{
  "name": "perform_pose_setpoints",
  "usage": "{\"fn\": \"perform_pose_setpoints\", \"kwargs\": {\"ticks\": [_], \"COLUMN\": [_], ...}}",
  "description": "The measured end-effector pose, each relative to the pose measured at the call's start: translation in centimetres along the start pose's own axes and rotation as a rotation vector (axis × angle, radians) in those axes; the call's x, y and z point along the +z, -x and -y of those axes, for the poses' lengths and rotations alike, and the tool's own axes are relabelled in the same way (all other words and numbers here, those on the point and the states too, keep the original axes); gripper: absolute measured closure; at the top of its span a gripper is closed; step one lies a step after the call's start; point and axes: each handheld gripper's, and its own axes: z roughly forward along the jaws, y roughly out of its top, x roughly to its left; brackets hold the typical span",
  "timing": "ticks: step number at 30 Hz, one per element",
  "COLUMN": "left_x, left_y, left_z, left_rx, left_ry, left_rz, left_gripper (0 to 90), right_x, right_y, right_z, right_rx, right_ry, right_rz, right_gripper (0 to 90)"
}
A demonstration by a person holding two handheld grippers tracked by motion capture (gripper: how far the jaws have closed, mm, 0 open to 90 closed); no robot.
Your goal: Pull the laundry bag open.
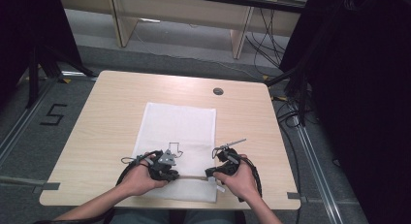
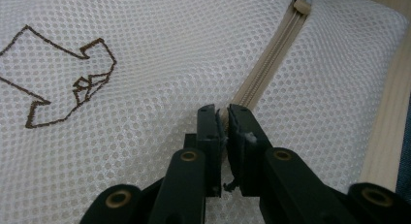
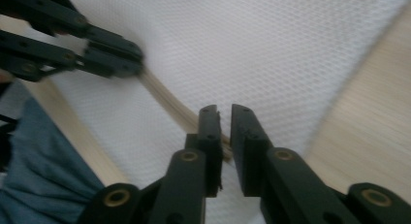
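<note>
A white mesh bag (image 1: 179, 122) lies flat on the wooden table (image 1: 106, 127), with a brown stitched outline (image 2: 72, 78) on it. A beige zipper (image 1: 192, 177) runs along the bag near its front edge. My left gripper (image 1: 175, 175) pinches the zipper's left end; in the left gripper view its jaws (image 2: 222, 115) stand almost together with the zipper tape (image 2: 271, 59) between them. My right gripper (image 1: 209, 174) sits at the zipper's right end. In the right gripper view it (image 3: 224, 112) is shut on the zipper band (image 3: 167, 95), and the left gripper (image 3: 138, 59) holds the far end.
A round cable hole (image 1: 218, 91) sits near the table's far edge. Bare table lies left and right of the bag. Cables (image 1: 291, 117) trail on the floor at the right, by dark curtains. A taped "5" (image 1: 52, 115) marks the floor at left.
</note>
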Motion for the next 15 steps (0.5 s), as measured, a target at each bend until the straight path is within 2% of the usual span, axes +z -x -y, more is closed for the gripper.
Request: {"fn": "perform_pose_setpoints", "kwargs": {"ticks": [2, 4, 5, 6, 7, 8, 9, 10, 11, 12, 15], "left_x": [0.0, -0.2, -0.2, -0.4, -0.4, -0.3, -0.4, -0.4, -0.1, 0.0, 0.4], "left_y": [0.1, 0.1, 0.2, 0.2, 0.2, 0.5, 0.4, 0.6, 1.0, 1.2, 1.5], "left_z": [0.0, -0.2, -0.3, -0.4, -0.4, -0.5, -0.7, -0.8, -0.9, -1.0, -1.6], "left_rx": [0.002, 0.001, -0.018, -0.005, -0.002, -0.028, -0.001, -0.007, -0.061, -0.066, -0.032], "left_ry": [-0.001, -0.004, 0.009, 0.008, 0.02, 0.042, 0.047, 0.056, 0.104, 0.119, 0.149], "left_rz": [-0.001, 0.004, 0.008, 0.011, 0.016, 0.022, 0.03, 0.031, 0.043, 0.055, 0.069], "left_gripper": [82.3, 81.1, 80.7, 80.4, 79.9, 79.0, 77.7, 76.8, 75.9, 74.5, 68.8], "right_x": [-0.2, 0.0, 0.1, 0.2, 0.5, 0.7, 0.8, 0.9, 1.0, 1.1, 1.4], "right_y": [0.5, 0.8, 0.8, 0.9, 1.1, 1.1, 1.0, 1.0, 0.9, 0.9, 0.9], "right_z": [0.2, 0.3, 0.4, 0.5, 0.5, 0.6, 0.6, 0.6, 0.6, 0.6, 0.6], "right_rx": [0.001, 0.002, 0.0, -0.001, -0.027, -0.022, -0.017, -0.009, -0.004, -0.002, -0.03], "right_ry": [-0.033, -0.058, -0.064, -0.087, -0.094, -0.102, -0.114, -0.119, -0.122, -0.126, -0.123], "right_rz": [0.032, 0.049, 0.051, 0.061, 0.06, 0.06, 0.059, 0.059, 0.059, 0.067, 0.067], "right_gripper": [90.0, 90.0, 90.0, 90.0, 90.0, 90.0, 90.0, 90.0, 90.0, 90.0, 90.0]}}
